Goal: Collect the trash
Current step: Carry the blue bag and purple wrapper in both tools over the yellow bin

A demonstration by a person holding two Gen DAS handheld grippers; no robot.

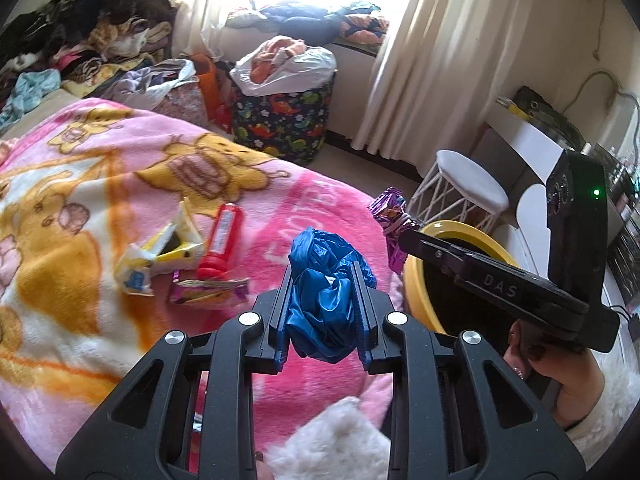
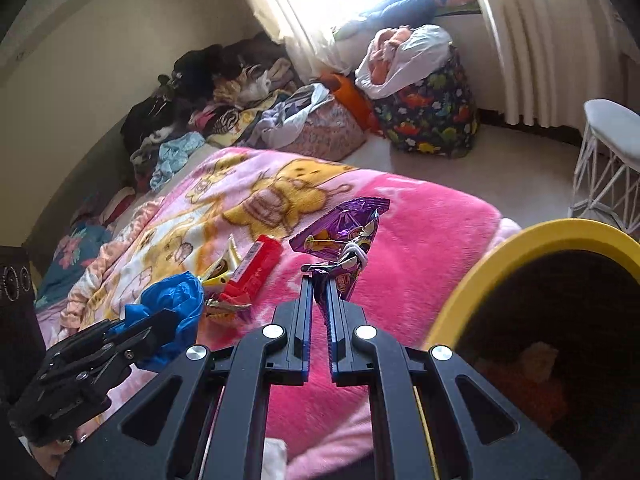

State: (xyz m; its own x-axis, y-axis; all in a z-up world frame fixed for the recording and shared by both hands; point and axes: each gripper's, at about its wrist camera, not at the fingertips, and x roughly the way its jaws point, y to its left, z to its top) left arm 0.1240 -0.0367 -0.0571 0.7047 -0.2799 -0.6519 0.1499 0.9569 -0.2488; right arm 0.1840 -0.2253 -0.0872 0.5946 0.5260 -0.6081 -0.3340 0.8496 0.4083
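My left gripper [image 1: 322, 276] is shut on a crumpled blue plastic bag [image 1: 326, 272], held above the pink blanket [image 1: 100, 200]; the bag also shows in the right wrist view [image 2: 176, 300]. My right gripper [image 2: 319, 284] is shut on a purple foil wrapper [image 2: 344, 236], just left of the yellow-rimmed bin [image 2: 520, 248]. In the left wrist view the wrapper [image 1: 392, 216] hangs at the bin's rim [image 1: 416, 280]. On the blanket lie a red tube [image 1: 222, 240], a yellow-white carton [image 1: 160, 252] and a pink wrapper [image 1: 208, 292].
A dinosaur-print basket [image 1: 284, 120] with a white bag of clothes stands by the curtain. A white wire stool [image 1: 468, 188] is past the bin. Piled clothes [image 1: 80, 32] cover the far end of the bed. A white desk [image 1: 536, 152] is at right.
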